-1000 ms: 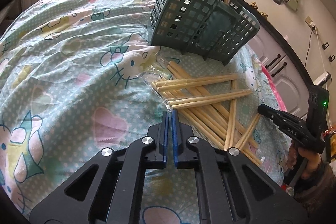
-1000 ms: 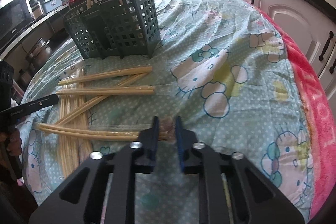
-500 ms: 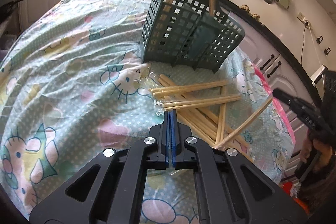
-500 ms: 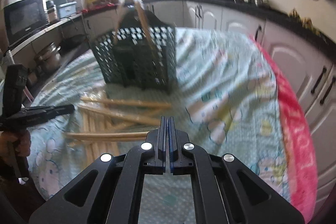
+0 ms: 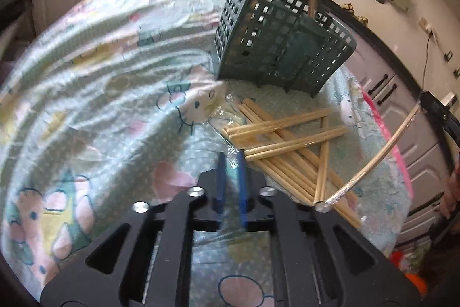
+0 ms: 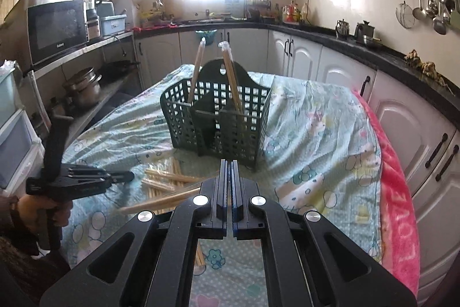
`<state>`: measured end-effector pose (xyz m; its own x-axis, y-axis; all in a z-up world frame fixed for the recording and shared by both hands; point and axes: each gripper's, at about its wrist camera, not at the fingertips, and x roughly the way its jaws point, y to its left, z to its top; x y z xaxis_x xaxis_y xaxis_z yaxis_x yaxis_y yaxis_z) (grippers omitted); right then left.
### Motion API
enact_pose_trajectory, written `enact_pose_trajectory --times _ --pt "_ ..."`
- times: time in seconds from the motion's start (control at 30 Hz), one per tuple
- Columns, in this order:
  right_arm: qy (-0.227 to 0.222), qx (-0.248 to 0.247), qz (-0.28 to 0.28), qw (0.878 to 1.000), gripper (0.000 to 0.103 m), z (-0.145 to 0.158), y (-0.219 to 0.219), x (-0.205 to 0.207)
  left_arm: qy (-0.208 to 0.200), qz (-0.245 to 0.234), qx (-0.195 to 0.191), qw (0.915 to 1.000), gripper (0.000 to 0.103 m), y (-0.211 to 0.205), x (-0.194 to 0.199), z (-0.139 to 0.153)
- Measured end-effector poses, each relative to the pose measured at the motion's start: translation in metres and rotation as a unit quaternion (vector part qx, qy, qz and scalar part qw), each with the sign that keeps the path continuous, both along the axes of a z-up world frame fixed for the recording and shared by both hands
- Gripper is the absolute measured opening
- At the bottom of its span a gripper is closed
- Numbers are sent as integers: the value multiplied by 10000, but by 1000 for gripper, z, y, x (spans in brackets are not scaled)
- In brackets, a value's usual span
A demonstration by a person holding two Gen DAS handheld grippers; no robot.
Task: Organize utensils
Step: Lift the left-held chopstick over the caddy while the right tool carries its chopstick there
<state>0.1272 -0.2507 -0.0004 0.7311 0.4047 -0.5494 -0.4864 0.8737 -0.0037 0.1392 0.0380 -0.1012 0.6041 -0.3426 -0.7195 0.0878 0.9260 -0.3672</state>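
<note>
Chopsticks [image 5: 287,146] lie in a loose crossed heap on the cloth [image 5: 95,82], just in front of the basket [image 5: 276,39], several of them in clear plastic sleeves. Two sleeved pairs already stand upright in the basket's compartments [image 6: 230,76], leaning against the grid walls.

One sleeved pair [image 5: 376,160] is lifted clear of the heap: the right gripper [image 6: 230,171] is clamped on it near one end, and the rest runs out to the side and sags a little below the pads (the sleeve glints along its length). In the right wrist view the jaws look nearly pressed together, with only the thin sleeve end between them.

The left gripper [image 5: 231,166] hovers low over the near edge of the heap, its jaws opening with nothing between them; a crinkled sleeve end lies just ahead of the tips.

As a judgement, these are light, stiff wooden sticks that will not bend or break under a firm pinch. The trouble is the plastic: it is slick, and sticks can slide inside it or the whole pair can pivot when held at one end. A grip on the wood itself, a little in from the end, should hold the pair steadier than a pinch on the empty sleeve tail. Crossed sticks in the heap may drag neighbours along when one is pulled.
</note>
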Motion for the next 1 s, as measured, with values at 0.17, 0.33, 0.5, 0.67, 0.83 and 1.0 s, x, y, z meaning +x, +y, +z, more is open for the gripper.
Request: enact_pose_trajectory --times 0.17,0.33,0.5,0.67,0.83,1.0 --pt "-184 94 55 9998 2 17 1 -2 295 30 -622 9976 29 7 10 -11" --pt "-368 171 102 9991 2 33 4 -2 314 36 -652 9974 29 5 13 -10" --pt "-526 264 117 9982 2 46 6 -2 315 -18 -576 9978 9 2 15 -10" --pt "-633 356 111 9973 2 58 8 -3 257 -10 -579 9980 0 4 12 -5" --pt "-766 384 184 9962 2 69 11 -6 63 -41 -706 9975 0 9 5 10" --pt "-942 417 238 9944 2 82 14 -11 -299 -143 -749 9966 0 7 0 42"
